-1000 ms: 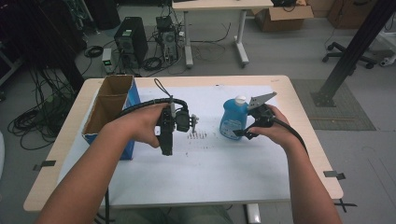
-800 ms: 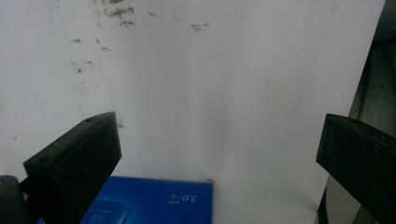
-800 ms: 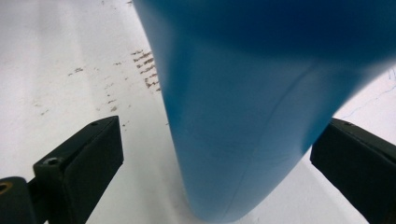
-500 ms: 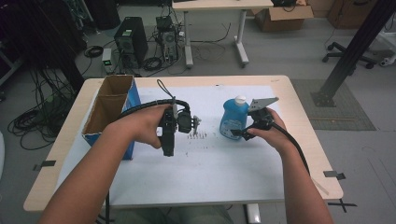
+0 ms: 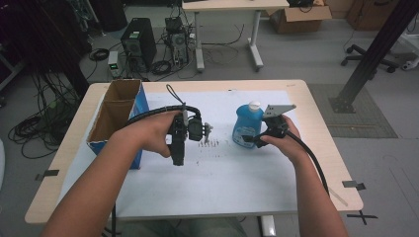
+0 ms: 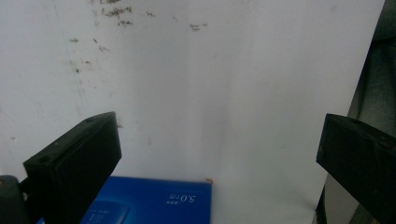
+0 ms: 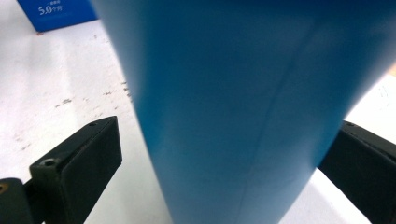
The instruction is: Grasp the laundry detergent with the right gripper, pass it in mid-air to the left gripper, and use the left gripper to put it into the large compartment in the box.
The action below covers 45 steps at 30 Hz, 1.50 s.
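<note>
**Blue bottle framed between open jaws at mid-table**

We find the blue plastic bottle with a white cap (image 5: 248,125) standing upright on the white sheet that covers the wooden table (image 5: 316,148), right of centre. Its smooth, curved body (image 7: 243,107) rises between the two black jaws of the right gripper (image 5: 258,140), which stand wide, one to each side; in the right gripper view a gap shows at the left jaw, and we cannot tell whether the right one touches.

We judge the bottle to be a stiff but slightly yielding shell, possibly weighted by liquid and so bottom-heavy, with a glossy skin that may slip under hard pads. The sounder hold, in our view, is low to middle on the broad body, square across its width, rather than at the narrow neck, where it could swing.

Further left, the left gripper (image 5: 203,132) hovers over a patch of dark marks on the sheet, its jaws spread wide with nothing between them. Beyond it, at the table's left edge, stands the open blue cardboard box with a brown inside (image 5: 114,114), its printed blue side (image 6: 154,200) also visible in the left gripper view.
</note>
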Tool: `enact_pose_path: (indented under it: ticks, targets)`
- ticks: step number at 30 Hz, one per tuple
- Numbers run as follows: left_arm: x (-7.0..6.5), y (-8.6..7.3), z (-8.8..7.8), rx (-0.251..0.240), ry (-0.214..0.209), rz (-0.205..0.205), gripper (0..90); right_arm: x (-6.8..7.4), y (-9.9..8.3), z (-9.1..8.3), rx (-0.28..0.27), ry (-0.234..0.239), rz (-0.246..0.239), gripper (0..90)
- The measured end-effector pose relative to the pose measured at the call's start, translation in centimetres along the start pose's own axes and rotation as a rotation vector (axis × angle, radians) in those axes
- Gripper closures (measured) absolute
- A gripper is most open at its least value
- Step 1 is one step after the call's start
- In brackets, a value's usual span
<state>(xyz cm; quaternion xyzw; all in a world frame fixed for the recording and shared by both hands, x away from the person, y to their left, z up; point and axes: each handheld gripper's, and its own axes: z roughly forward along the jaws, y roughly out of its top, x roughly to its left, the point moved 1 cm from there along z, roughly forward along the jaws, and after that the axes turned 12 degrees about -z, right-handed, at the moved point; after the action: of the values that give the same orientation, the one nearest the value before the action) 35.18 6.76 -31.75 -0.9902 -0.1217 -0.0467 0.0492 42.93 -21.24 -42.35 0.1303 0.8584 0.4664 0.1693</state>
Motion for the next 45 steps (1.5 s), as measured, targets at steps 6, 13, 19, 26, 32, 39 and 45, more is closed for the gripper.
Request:
enact_pose_path:
  ticks: [6,13,19,26,32,39,45]
  targets:
    - [-0.03,0.02,0.07,0.003,-0.003,0.000,0.2,0.06,-0.11,0.38,-0.011,-0.019,0.012,1.8]
    - [-0.06,0.13,0.23,0.007,0.000,0.001,0.2,0.09,-0.18,0.40,-0.031,-0.036,0.029,4.5]
    - [-0.06,0.17,0.28,0.006,0.001,0.000,0.2,0.08,-0.43,0.40,-0.028,-0.041,0.042,7.3]
    - [-0.05,0.30,0.33,0.009,-0.001,0.001,0.2,0.14,-0.30,0.40,-0.042,-0.044,0.036,11.5]
    - [-0.01,0.31,0.49,0.016,0.005,-0.001,0.2,0.20,-0.21,0.40,-0.045,-0.041,0.027,17.0]
    - [0.00,0.27,0.46,0.015,0.003,-0.003,0.2,0.18,-0.20,0.41,-0.052,-0.024,0.035,22.0]
    - [0.04,0.26,0.51,0.013,0.005,0.000,0.2,0.23,-0.12,0.41,-0.058,-0.015,0.028,26.0]
